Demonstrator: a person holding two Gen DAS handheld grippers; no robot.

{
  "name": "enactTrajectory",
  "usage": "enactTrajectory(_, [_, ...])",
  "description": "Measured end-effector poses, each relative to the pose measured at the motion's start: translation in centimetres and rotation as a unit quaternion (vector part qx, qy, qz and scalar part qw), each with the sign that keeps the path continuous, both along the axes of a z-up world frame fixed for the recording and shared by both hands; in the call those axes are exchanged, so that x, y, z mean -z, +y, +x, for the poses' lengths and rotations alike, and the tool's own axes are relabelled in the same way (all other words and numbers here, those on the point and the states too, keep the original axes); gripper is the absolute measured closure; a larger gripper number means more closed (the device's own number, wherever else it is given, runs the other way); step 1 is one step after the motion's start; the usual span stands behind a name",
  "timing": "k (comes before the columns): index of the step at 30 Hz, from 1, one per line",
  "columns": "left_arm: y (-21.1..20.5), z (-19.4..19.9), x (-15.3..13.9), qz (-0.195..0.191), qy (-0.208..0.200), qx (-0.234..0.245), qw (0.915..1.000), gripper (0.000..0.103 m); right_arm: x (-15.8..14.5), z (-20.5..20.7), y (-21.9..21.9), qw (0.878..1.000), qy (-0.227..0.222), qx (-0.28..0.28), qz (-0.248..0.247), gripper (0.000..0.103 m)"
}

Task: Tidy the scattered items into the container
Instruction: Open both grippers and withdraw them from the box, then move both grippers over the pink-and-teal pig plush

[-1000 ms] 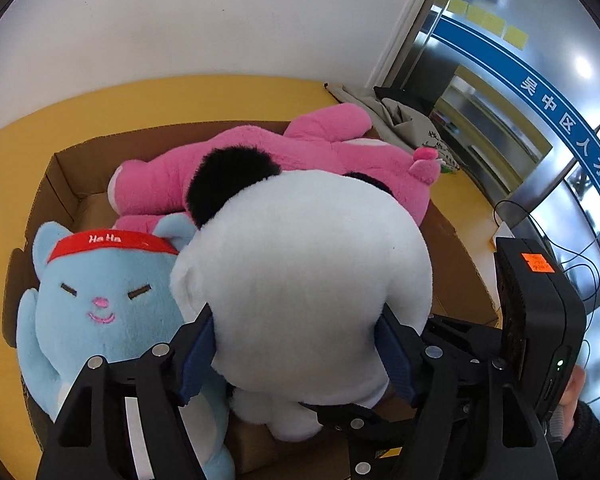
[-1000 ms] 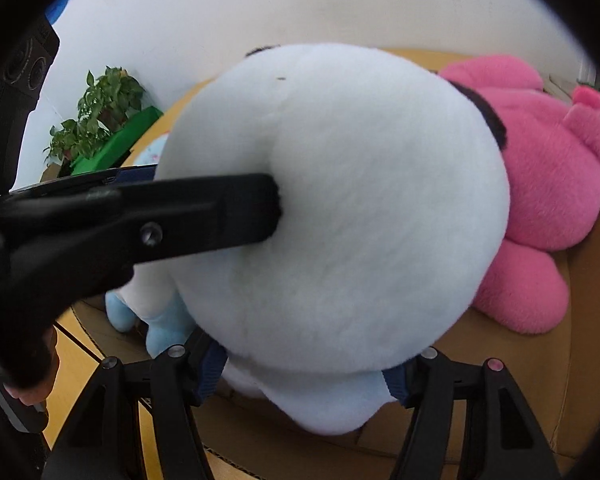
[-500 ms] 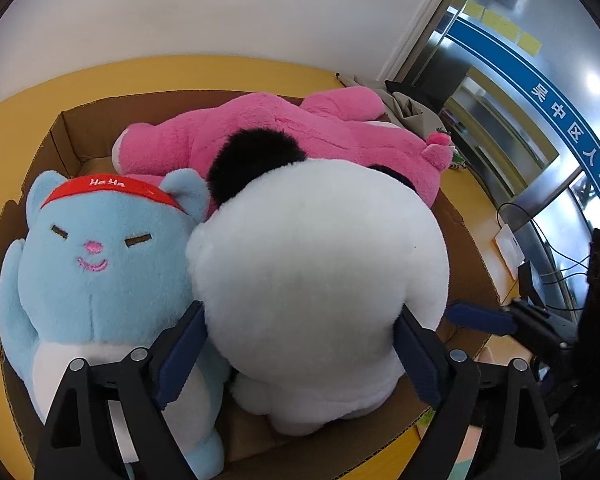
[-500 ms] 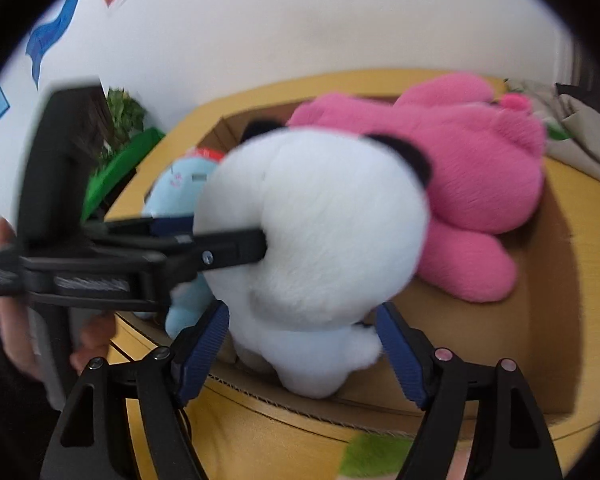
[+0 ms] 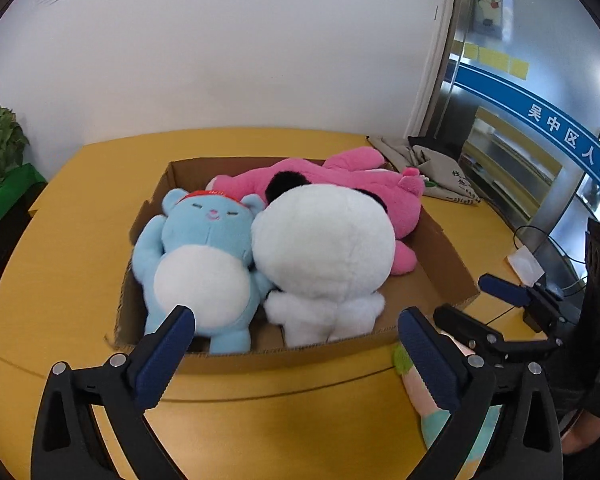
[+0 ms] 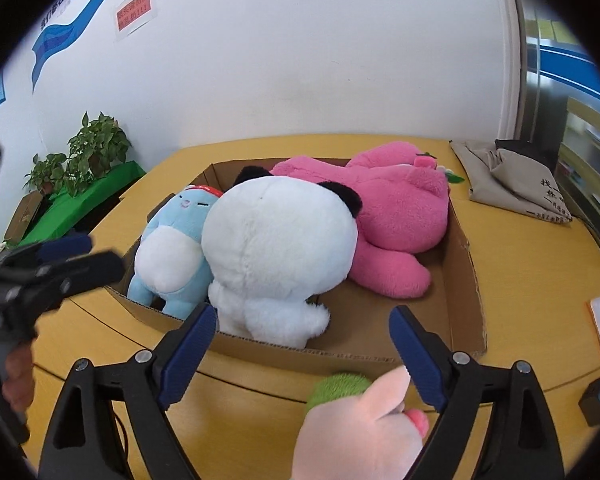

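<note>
A brown cardboard box (image 5: 448,256) (image 6: 464,288) sits on the yellow table. In it lie a white panda plush (image 5: 324,252) (image 6: 276,248), a light blue bear plush (image 5: 200,256) (image 6: 168,256) and a pink plush (image 5: 396,196) (image 6: 396,220). My left gripper (image 5: 296,344) is open and empty, just in front of the box. My right gripper (image 6: 300,340) is open and empty, also in front of the box, and shows at the right of the left wrist view (image 5: 500,292). A peach and green plush (image 6: 356,428) (image 5: 424,396) lies on the table outside the box, under the right gripper.
A grey cloth bag (image 5: 432,168) (image 6: 516,176) lies at the table's far right corner. Potted plants on a green stand (image 6: 84,164) (image 5: 0,152) are at the left. A white card (image 5: 524,264) and cables lie at the right. A wall stands behind the table.
Both grippers have let go of the white panda plush and pulled back out of the box. The panda now rests in the box between the blue and pink plushes.
</note>
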State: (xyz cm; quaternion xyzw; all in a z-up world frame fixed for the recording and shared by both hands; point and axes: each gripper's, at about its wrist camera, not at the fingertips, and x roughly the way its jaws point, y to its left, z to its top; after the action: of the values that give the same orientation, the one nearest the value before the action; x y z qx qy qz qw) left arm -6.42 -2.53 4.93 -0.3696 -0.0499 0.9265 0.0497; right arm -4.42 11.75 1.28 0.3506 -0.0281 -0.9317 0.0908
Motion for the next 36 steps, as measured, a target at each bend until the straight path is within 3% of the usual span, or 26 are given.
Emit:
enactTrajectory(4, [-0.1,4.5,0.5,0.011,0.012,-0.037,0.9992,0.0,-0.6,2.0,-0.3,1.0,0.009,0.011,0.001,0.012])
enactTrajectory(10, [1.4,7.5,1.1,-0.009,0.024,-0.037,0.999,0.0,-1.1,3.9,-0.3,1.0,0.012,0.017,0.022,0.01])
enactTrajectory(26, [1.9,8.7,0.5,-0.009,0.053,-0.056,0.997,0.0,-2.1,4.9,-0.2,0.999,0.031,0.032,0.026,0.01])
enactTrajectory(27, [2.0,8.8,0.5,-0.01,0.053,-0.055,0.997,0.0,-2.1,4.9,-0.2,0.999,0.032,0.031,0.024,0.008])
enactTrajectory(28, [2.0,8.8,0.5,-0.012,0.053,-0.055,0.997,0.0,-2.1,5.0,-0.2,0.999,0.033,0.031,0.021,0.0])
enactTrajectory(36, [2.3,9.1,0.3,-0.016,0.055,-0.058,0.9966,0.0,-2.2,5.4,-0.7,0.999,0.037,0.025,0.027,0.001])
